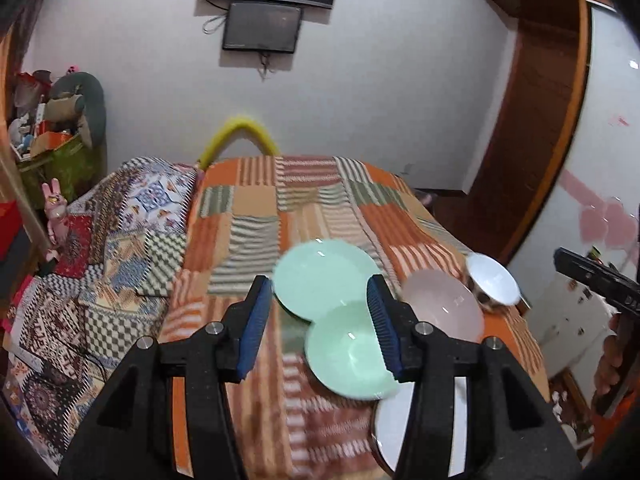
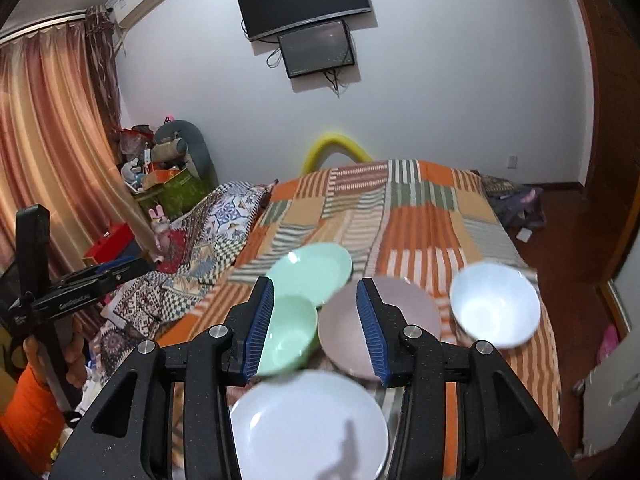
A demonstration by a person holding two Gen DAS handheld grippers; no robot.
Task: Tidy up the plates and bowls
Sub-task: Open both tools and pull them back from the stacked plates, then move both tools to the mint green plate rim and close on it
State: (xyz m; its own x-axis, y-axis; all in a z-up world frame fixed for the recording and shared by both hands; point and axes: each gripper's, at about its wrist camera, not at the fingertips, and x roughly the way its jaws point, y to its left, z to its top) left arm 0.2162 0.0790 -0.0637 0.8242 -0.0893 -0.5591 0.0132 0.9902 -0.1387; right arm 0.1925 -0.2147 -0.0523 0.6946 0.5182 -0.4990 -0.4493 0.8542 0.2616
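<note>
Dishes lie on an orange patchwork bed cover [image 1: 248, 208] [image 2: 420, 216]. A green plate [image 1: 324, 276] [image 2: 312, 268] lies farthest back, with a green bowl [image 1: 348, 356] [image 2: 288, 336] in front of it. A pink plate [image 1: 444, 304] [image 2: 400, 312] sits to their right, then a white bowl [image 1: 494, 282] [image 2: 494, 308]. A white plate [image 1: 394, 428] [image 2: 308, 428] lies nearest. My left gripper [image 1: 320, 324] is open and empty above the green dishes. My right gripper [image 2: 316, 328] is open and empty above the green bowl and pink plate.
A patterned quilt [image 1: 120, 248] [image 2: 192, 256] is bunched on the bed's left. Boxes and toys [image 1: 48, 132] [image 2: 160, 168] are piled in the far left corner. A wooden wardrobe [image 1: 536, 120] stands to the right. Two screens [image 2: 308, 12] hang on the far wall.
</note>
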